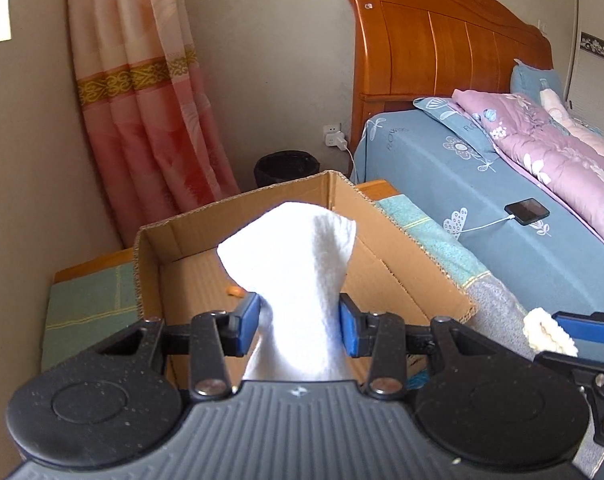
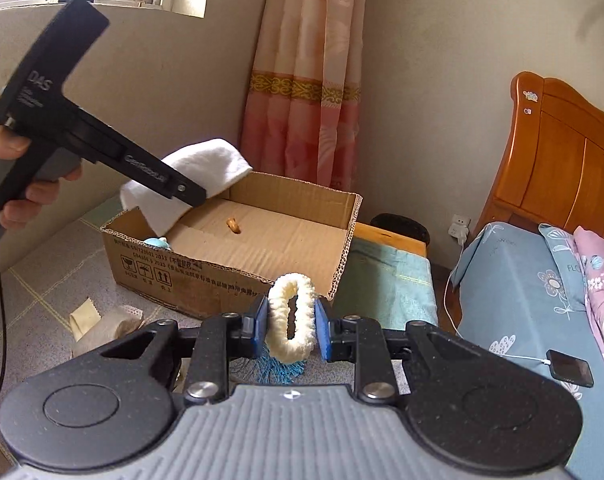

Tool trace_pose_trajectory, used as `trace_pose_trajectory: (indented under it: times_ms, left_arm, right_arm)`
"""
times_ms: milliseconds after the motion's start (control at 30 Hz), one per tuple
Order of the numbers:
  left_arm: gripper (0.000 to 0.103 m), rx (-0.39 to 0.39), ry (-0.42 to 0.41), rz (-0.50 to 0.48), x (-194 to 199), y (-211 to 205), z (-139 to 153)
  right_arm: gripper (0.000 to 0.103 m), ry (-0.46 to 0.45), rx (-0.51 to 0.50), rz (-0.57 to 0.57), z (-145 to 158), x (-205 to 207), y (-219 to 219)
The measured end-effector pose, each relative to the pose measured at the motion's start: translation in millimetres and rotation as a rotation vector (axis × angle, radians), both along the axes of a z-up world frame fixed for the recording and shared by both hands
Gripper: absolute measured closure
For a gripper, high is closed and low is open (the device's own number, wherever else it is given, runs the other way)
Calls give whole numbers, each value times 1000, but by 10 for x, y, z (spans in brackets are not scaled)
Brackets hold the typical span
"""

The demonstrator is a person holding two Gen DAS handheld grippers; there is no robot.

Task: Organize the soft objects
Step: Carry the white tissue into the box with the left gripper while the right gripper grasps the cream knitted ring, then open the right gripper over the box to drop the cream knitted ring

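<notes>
1. Your left gripper [image 1: 299, 322] has its jaws squeezed on a white cloth [image 1: 297, 268]. In the right wrist view the cloth hangs over the near left corner of the cardboard box [image 2: 205, 276].
2. Your right gripper [image 2: 290, 326] has its jaws pulled in tight on a fluffy cream scrunchie [image 2: 291, 318]. It is in the air, in front of the box's near wall.
3. The box is open on top. Inside sit a small orange thing [image 2: 233, 225] and a pale blue thing [image 2: 157, 243] in the corner.
4. The box stands on a checked cloth [image 2: 41, 312]. A blue bed [image 2: 514, 304] with a phone [image 2: 572, 368] on it is off to the right.
5. I think the cloth goes in first. It is floppy, so if you let go too near the edge, part of it could catch on the wall and slide out.
6. The scrunchie is squashy and could pop out of the jaws if you tip them.
</notes>
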State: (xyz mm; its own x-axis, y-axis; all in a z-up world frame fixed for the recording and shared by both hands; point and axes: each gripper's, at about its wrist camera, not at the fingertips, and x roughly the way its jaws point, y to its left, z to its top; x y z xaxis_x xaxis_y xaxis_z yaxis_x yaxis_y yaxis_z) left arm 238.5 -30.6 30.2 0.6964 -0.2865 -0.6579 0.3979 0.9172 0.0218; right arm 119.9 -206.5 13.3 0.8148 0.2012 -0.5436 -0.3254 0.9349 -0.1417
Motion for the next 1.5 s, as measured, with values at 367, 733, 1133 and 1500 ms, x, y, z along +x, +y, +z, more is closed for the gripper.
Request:
trace_pose_trajectory:
  times_ms: [367,733,1133,1500]
  left_arm:
    - [14,42,-23,42,349,-455,-123]
    - [6,24,-40,95,-138,25,109]
    - [3,34,-1,288,-845,601,-216]
    - [3,35,15,382,-1126,1061,-349]
  right_arm:
    - [74,1,-13,-35,31,122,-29]
    - [74,-2,-8,-29,107,227,7]
    - [73,78,10,-13,151,878,266]
    - [72,165,-55,-54,21,1968,697]
